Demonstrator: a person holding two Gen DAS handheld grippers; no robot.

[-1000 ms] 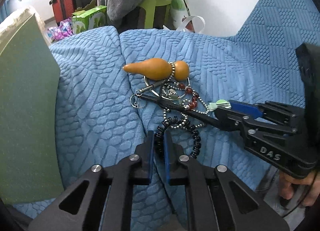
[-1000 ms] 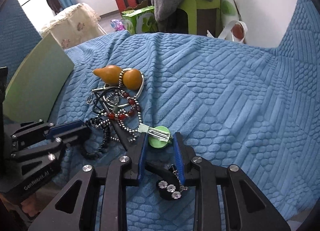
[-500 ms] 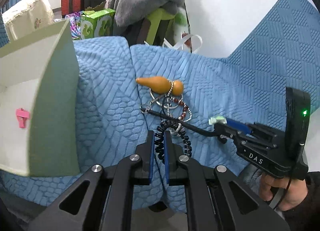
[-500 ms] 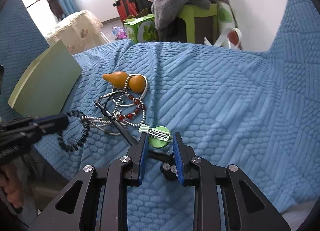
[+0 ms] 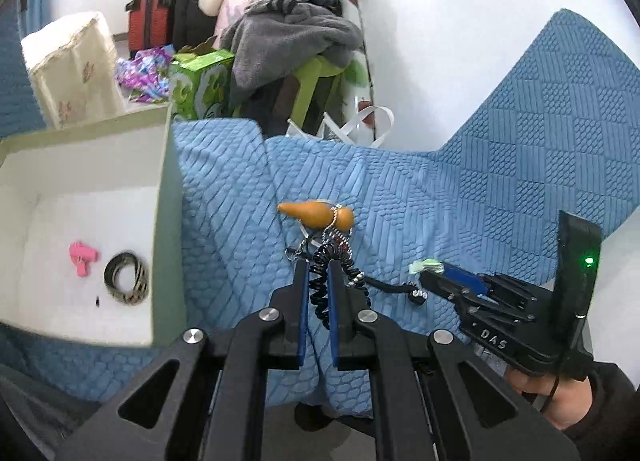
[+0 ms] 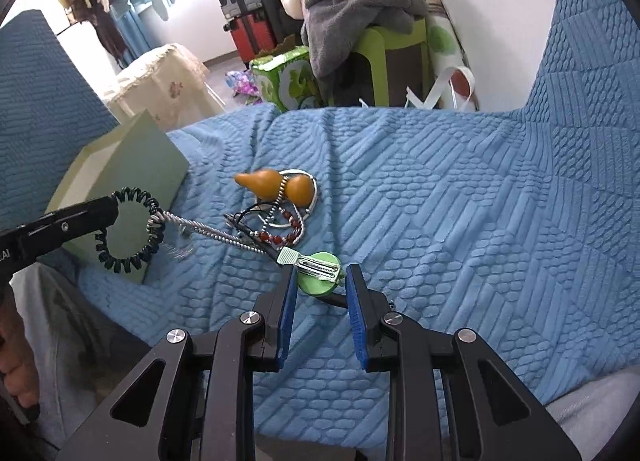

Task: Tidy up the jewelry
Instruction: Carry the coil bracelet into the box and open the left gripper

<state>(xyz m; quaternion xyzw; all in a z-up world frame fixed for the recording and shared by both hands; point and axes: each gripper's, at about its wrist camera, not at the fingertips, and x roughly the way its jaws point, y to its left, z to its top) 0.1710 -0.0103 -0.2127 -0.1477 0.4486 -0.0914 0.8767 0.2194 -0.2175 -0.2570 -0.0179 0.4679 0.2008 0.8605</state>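
My left gripper [image 5: 318,275] is shut on a black spiral hair tie [image 5: 320,301], held up in the air; the same tie [image 6: 130,229] hangs from that left gripper [image 6: 114,209] in the right wrist view. A silver bead chain [image 6: 208,232] stretches from the tie down to the pile. My right gripper [image 6: 320,281] is shut on a round green hair clip [image 6: 320,275], and a black cord [image 5: 394,288] trails from it. On the blue cover lie an orange gourd charm [image 6: 276,185], a metal ring and a red bead bracelet [image 6: 285,232], tangled together.
An open pale green box [image 5: 162,197] stands left of the pile, with a pink clip [image 5: 83,258] and a striped ring [image 5: 126,278] inside. The blue sofa back [image 6: 592,61] rises on the right. Clothes, a green stool and suitcases crowd the floor beyond. A person's hand [image 5: 560,401] holds the right gripper.
Both grippers have risen from the cover. The spiral tie has come up with the left one, pulling the silver chain taut. The box's inside has come into view.
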